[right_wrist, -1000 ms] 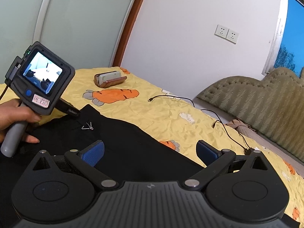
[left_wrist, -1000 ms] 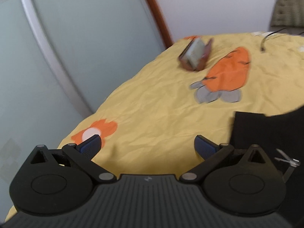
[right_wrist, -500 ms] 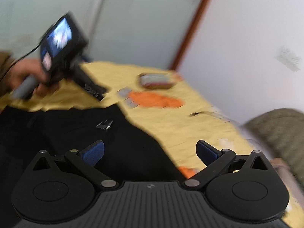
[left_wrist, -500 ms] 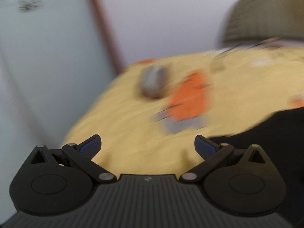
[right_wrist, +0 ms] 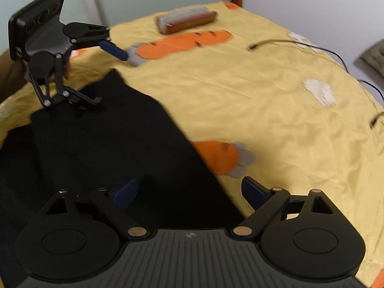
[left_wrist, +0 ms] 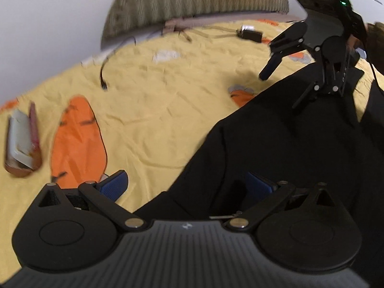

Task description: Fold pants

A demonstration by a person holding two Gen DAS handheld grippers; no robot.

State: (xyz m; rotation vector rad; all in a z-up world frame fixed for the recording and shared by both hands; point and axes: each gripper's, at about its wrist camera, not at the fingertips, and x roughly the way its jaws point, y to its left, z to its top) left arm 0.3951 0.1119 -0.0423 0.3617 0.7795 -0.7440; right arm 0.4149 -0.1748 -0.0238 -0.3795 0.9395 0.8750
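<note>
Two sets of jaws stand apart over the black pants [right_wrist: 115,148] on the bed, your right gripper [right_wrist: 189,192] closing astride their edge, so clamp early and you pinch only one layer.

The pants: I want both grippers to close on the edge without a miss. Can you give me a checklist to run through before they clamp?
1. Left gripper open: ok.
2. Right gripper not yet clamped, jaws closing: ok.
3. Edge of the black pants between the right jaws: ok.
4. Pants edge between the left jaws: ok.
5. Pants lying flat, no bunching: cannot tell, fabric too dark.
6. Cable and brown case on the yellow sheet apart from the pants: ok.
</note>
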